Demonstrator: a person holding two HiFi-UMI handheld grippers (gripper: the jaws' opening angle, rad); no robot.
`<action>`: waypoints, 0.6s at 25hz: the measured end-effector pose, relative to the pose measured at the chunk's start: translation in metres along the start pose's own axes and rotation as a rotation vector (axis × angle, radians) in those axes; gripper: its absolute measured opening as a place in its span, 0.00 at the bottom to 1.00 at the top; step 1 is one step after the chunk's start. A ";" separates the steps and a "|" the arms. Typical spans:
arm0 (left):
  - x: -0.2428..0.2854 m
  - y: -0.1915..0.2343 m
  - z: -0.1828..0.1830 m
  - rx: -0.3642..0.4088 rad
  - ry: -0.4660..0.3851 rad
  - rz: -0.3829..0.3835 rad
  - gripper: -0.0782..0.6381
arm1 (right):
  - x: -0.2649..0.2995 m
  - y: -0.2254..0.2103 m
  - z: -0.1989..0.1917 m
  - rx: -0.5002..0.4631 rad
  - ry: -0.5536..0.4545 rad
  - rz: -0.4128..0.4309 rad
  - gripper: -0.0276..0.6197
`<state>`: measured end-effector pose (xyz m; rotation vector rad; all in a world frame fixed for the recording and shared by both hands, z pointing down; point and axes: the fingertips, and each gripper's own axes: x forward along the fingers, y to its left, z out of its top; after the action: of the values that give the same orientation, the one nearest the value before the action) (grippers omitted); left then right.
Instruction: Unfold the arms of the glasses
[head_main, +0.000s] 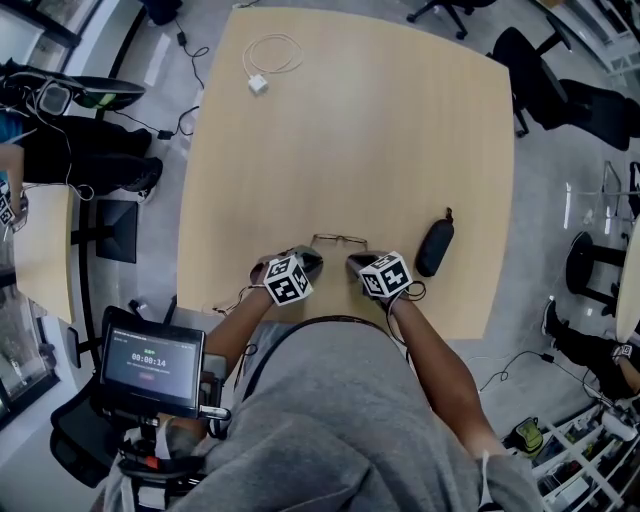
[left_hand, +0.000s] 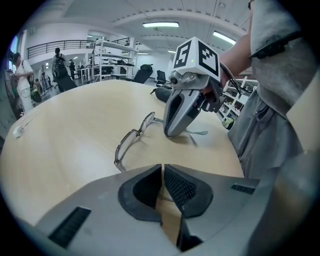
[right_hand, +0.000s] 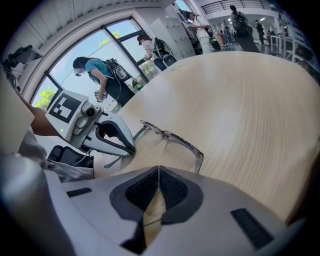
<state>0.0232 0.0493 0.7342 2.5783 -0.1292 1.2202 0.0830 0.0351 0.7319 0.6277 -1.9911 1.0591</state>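
Thin-framed glasses (head_main: 340, 240) stand on the wooden table (head_main: 360, 130) near its front edge, lenses facing away from me. My left gripper (head_main: 306, 263) is shut on the glasses' left arm, a thin line between its jaws in the left gripper view (left_hand: 162, 168). My right gripper (head_main: 358, 263) is shut on the other arm, whose tip (left_hand: 200, 133) sticks out behind its jaws. The frame front (left_hand: 131, 142) lies between both grippers, also seen in the right gripper view (right_hand: 172, 140). Both arms point back toward me, swung away from the lenses.
A dark glasses case (head_main: 434, 247) lies just right of the right gripper. A white cable with a plug (head_main: 268, 60) sits at the table's far left. Office chairs (head_main: 545, 80) and people stand around the table. A timer screen (head_main: 150, 365) is at lower left.
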 end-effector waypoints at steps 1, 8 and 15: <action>0.000 0.000 -0.002 -0.005 -0.003 -0.003 0.13 | 0.001 0.000 -0.001 -0.003 0.003 0.000 0.06; -0.003 -0.011 -0.014 -0.079 -0.052 -0.044 0.13 | 0.004 0.000 -0.010 0.033 0.001 0.019 0.06; -0.006 -0.016 -0.014 -0.058 -0.075 -0.034 0.13 | 0.001 0.004 -0.013 0.097 -0.056 0.043 0.06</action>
<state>0.0121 0.0684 0.7345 2.5665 -0.1332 1.0916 0.0847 0.0476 0.7359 0.6749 -2.0192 1.1815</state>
